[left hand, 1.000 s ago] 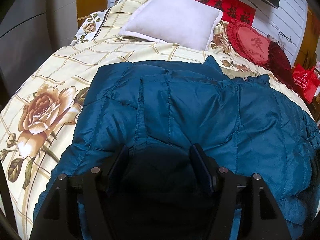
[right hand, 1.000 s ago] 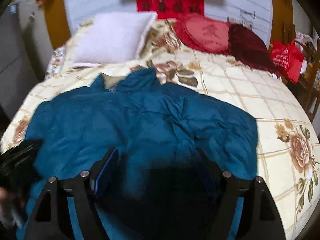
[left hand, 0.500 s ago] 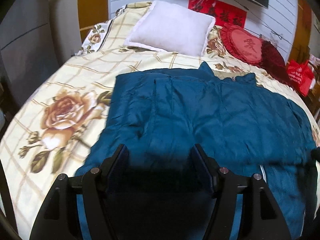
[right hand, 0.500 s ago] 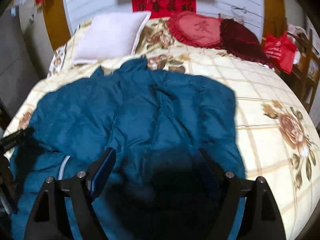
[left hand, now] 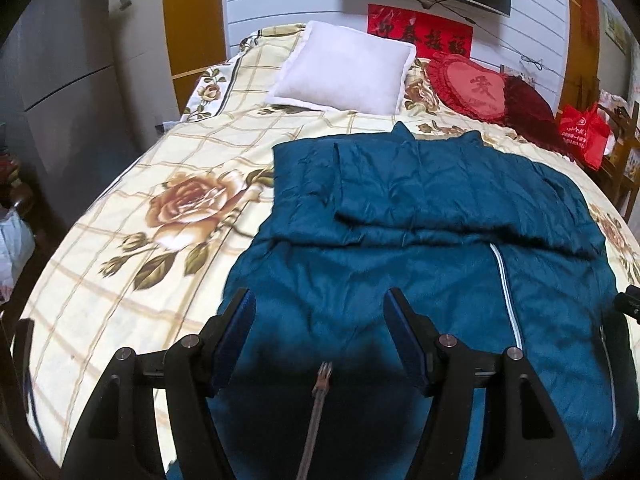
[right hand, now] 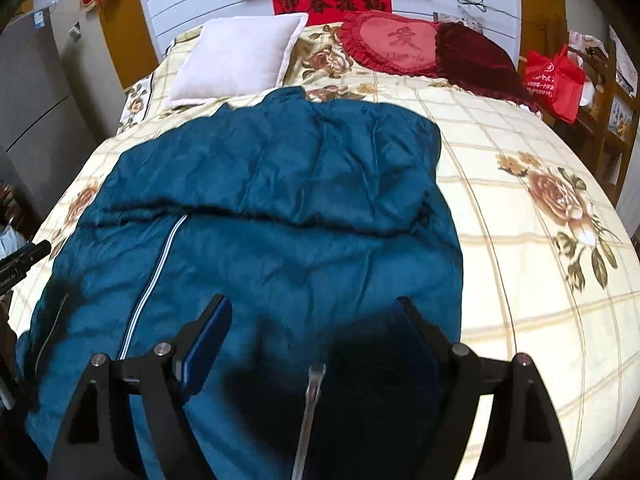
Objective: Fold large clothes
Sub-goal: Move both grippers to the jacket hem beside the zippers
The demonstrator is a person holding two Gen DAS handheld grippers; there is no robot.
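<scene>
A large teal quilted jacket (left hand: 400, 208) (right hand: 280, 184) lies spread on the bed, its upper part folded down into a band across the chest. A white zipper (left hand: 506, 280) (right hand: 160, 256) runs down the lower half. My left gripper (left hand: 319, 300) hovers open over the jacket's lower left part, with only fabric showing below the gap. My right gripper (right hand: 312, 308) hangs open and wide over the lower right part, nothing between its fingers. The jacket's hem is hidden under both grippers.
The bed (left hand: 120, 240) (right hand: 520, 240) has a cream checked cover with roses. At its head lie a white pillow (left hand: 344, 70) (right hand: 240, 56) and a red heart cushion (left hand: 476, 88) (right hand: 396, 40). A red bag (left hand: 580, 132) (right hand: 552, 80) stands beside the bed on the right.
Both grippers have drawn back from the head of the bed toward its foot. The jacket's lower half and zipper have come into view. Both stay open and empty.
</scene>
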